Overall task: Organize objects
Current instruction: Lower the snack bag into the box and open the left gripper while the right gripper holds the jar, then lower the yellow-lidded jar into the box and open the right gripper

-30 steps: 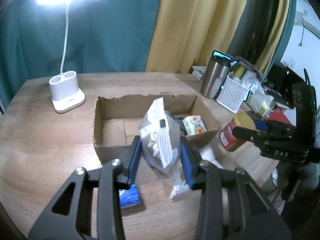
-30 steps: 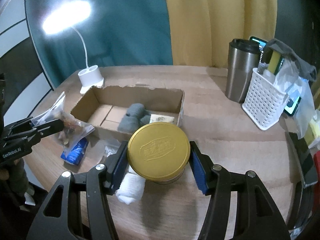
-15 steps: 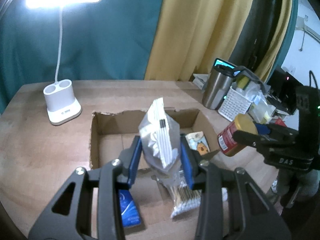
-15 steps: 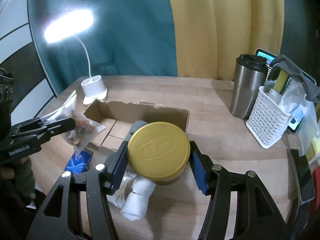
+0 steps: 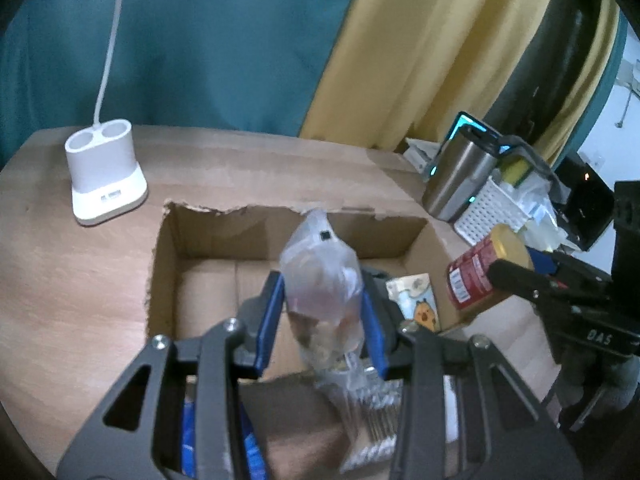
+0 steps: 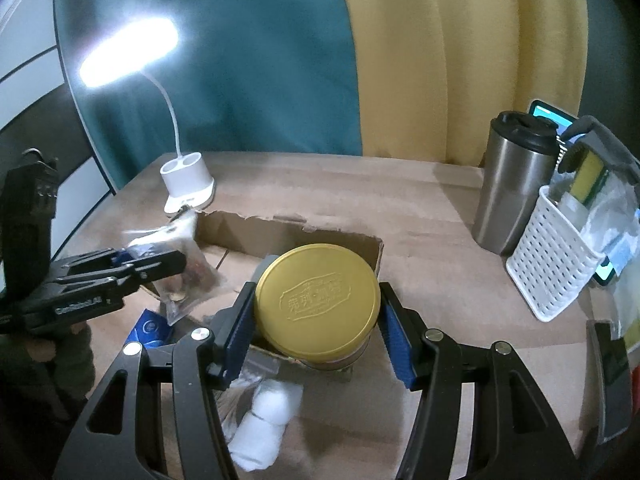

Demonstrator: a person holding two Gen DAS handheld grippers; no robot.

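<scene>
My left gripper (image 5: 322, 314) is shut on a clear plastic bag of snacks (image 5: 320, 280), which hangs over the open cardboard box (image 5: 280, 211). In the right wrist view the same left gripper (image 6: 176, 260) holds the bag (image 6: 192, 272) at the box's left end (image 6: 288, 221). My right gripper (image 6: 316, 320) is shut on a jar with a gold lid (image 6: 316, 300), above the box's near right corner. From the left wrist view the jar (image 5: 476, 276) shows a red label. A small cartoon carton (image 5: 416, 300) lies inside the box.
A blue packet (image 6: 150, 326), a white roll (image 6: 264, 420) and a bag of cotton swabs (image 5: 372, 412) lie on the table in front of the box. A lamp base (image 5: 104, 176) stands far left. A steel tumbler (image 6: 512, 184) and white basket (image 6: 552, 264) stand right.
Both grippers moved forward toward the box. The snack bag went from in front of the box to over its inside and turned slightly. The jar now hangs over the box's near corner.
</scene>
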